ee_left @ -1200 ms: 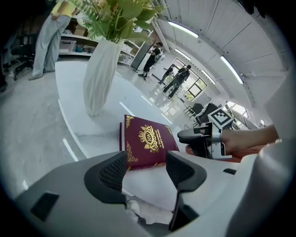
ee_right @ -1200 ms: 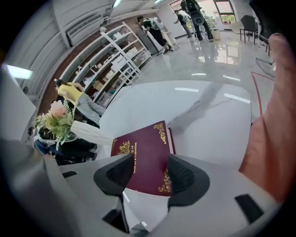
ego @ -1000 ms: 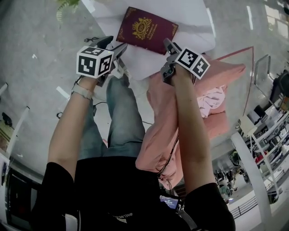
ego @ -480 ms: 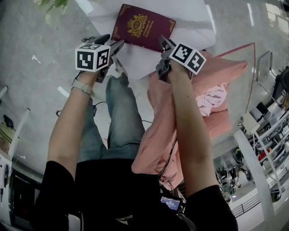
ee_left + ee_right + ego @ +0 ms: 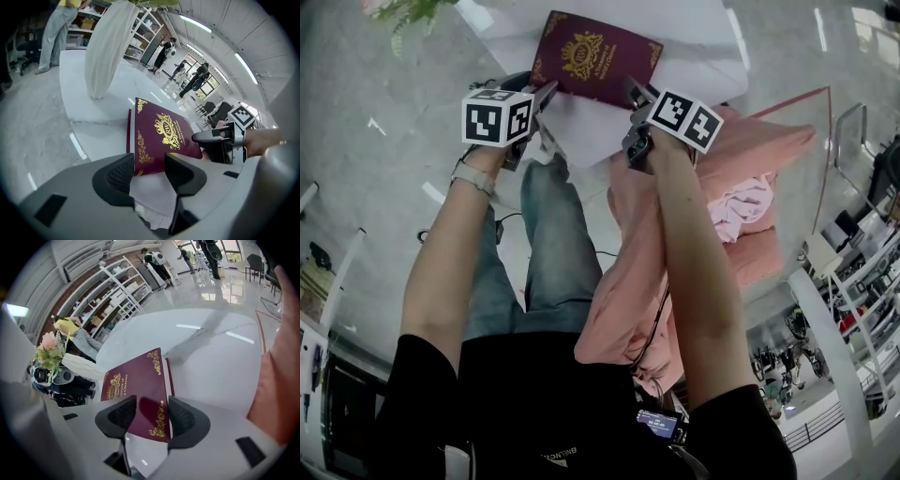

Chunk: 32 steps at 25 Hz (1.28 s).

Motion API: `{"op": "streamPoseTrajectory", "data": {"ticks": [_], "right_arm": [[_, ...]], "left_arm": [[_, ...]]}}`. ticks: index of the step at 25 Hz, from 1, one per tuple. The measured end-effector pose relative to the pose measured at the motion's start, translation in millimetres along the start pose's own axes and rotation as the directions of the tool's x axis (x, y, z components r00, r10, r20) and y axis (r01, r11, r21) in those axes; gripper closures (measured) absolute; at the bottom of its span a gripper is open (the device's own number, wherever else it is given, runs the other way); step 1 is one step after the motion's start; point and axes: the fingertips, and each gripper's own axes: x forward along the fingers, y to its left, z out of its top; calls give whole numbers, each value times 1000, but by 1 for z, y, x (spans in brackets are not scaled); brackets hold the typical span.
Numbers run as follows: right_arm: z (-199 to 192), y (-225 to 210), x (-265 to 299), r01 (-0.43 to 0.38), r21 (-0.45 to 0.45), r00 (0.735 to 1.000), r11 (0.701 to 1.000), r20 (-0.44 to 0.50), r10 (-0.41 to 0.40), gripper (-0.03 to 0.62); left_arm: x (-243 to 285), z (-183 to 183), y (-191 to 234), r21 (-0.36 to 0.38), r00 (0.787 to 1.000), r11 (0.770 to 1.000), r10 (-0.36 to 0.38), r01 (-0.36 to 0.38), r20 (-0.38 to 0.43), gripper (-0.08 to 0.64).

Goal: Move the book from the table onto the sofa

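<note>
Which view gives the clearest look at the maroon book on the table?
The head view: nearly the whole book shows, lying on the white table. The left gripper view shows the book larger, but its near edge is hidden. The right gripper view shows the book foreshortened, its near corner partly covered.

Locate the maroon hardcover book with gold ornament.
The book lies flat on the white table at the head view's top centre, pink sofa to its lower right.
</note>
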Motion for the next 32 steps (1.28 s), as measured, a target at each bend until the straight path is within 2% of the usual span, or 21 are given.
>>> {"op": "streamPoseTrajectory", "data": {"ticks": [2, 7, 13, 16, 22, 32], "right_arm": [[1, -2, 0, 3, 1, 1000, 1000, -2, -3, 370], [1, -6, 1, -21, -8, 1000, 1000, -8, 21, 419], [5, -5, -4, -49, -97, 999, 994, -1, 50, 423], [1, -3, -4, -64, -106, 998, 992, -22, 62, 423], [7, 20, -24, -58, -172, 998, 983, -23, 55, 423], [12, 57, -58, -57, -177, 998, 983, -35, 52, 423]], "left_arm": [[0, 1, 1, 14, 1000, 1000, 9, -9, -5, 371], [-2, 2, 2, 30, 1000, 999, 15, -15, 16, 376], [-6, 2, -5, 27, 1000, 1000, 10, -11, 30, 379], [-11, 5, -6, 46, 999, 999, 17, -19, 35, 379], [-33, 15, -12, 59, 998, 998, -9, 5, 56, 383], [-76, 35, -24, 92, 996, 995, -46, 39, 77, 385]]}}
